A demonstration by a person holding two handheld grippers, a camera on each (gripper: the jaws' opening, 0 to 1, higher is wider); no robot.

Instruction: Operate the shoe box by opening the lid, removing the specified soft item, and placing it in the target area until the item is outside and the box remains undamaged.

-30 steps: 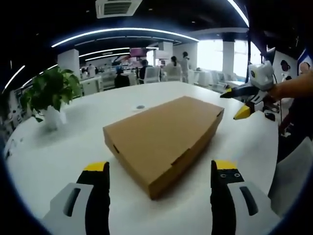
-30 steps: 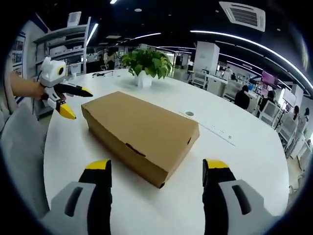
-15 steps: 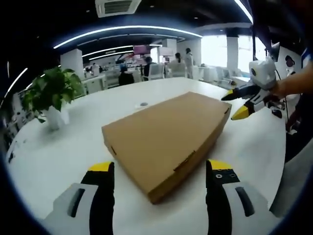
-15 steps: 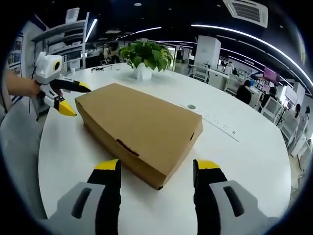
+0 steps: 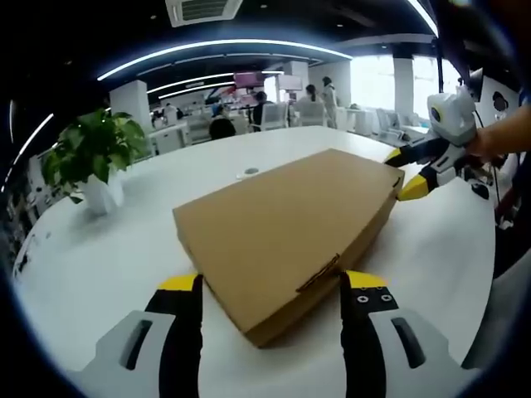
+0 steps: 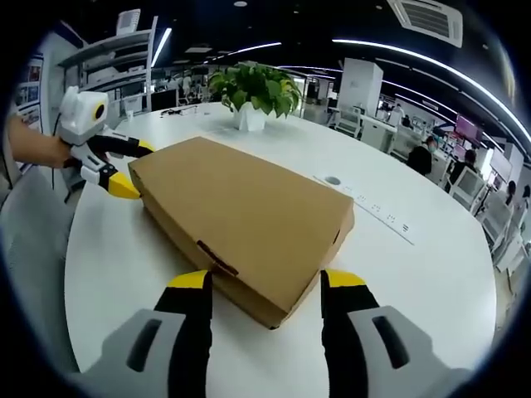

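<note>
Shoebox (image 5: 286,224) sits mid-frame on white tabletop (image 5: 99,249), lid shut. Both my claws have closed in vs 1 s ago: left claw (image 5: 272,286) wide, straddling near corner; right claw (image 5: 408,172) wide at far corner, upper right. Lid-lift next, prob.

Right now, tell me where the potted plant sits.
The potted plant stands on the white table, at the left of the left gripper view and beyond the closed cardboard box. In the right gripper view it stands behind the box's far end.

Closed shoe box (image 5: 286,220) hides its contents; far people (image 5: 323,87) too small.
</note>
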